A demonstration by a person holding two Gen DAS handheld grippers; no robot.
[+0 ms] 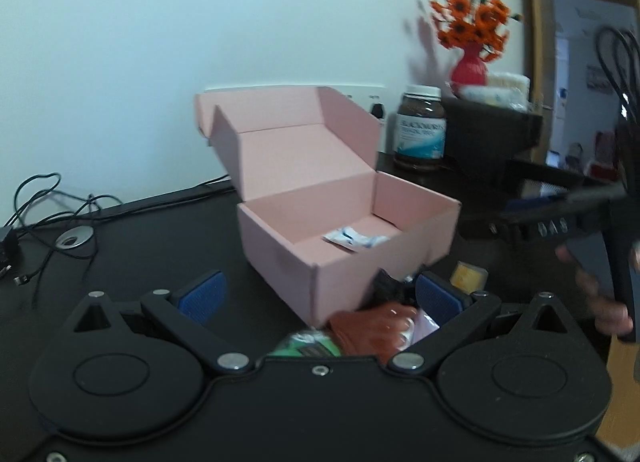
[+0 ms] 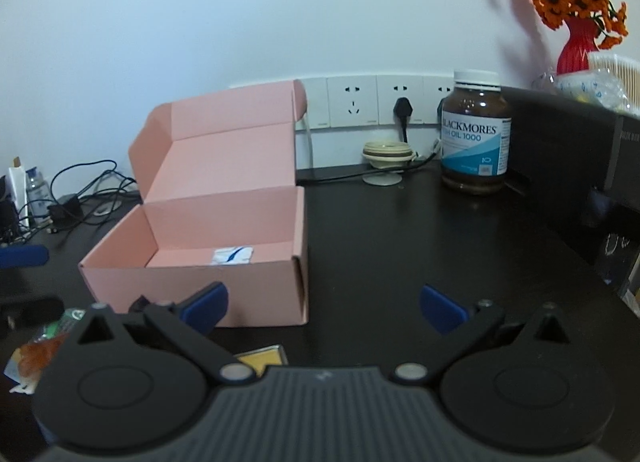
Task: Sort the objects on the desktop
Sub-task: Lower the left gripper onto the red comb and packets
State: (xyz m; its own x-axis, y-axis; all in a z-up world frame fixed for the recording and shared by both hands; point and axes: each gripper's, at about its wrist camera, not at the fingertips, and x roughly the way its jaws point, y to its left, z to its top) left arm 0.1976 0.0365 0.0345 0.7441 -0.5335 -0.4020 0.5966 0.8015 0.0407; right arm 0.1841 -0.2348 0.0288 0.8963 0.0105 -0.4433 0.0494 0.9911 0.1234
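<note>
Pink box (image 2: 224, 246), one sachet (image 2: 233, 255) (inside)

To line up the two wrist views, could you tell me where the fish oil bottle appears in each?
Left wrist: fish oil bottle upper right of centre, behind the pink box.
Right wrist: bottle upper right, near the wall sockets.
Shared landmark: the red vase of orange flowers, to its upper right in both.

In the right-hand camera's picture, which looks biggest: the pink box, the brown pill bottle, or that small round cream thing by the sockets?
Largest to smallest as seen:
1. Open pink cardboard box, though it is nearest.
2. Brown white-capped supplement bottle.
3. Round cream object.
</note>
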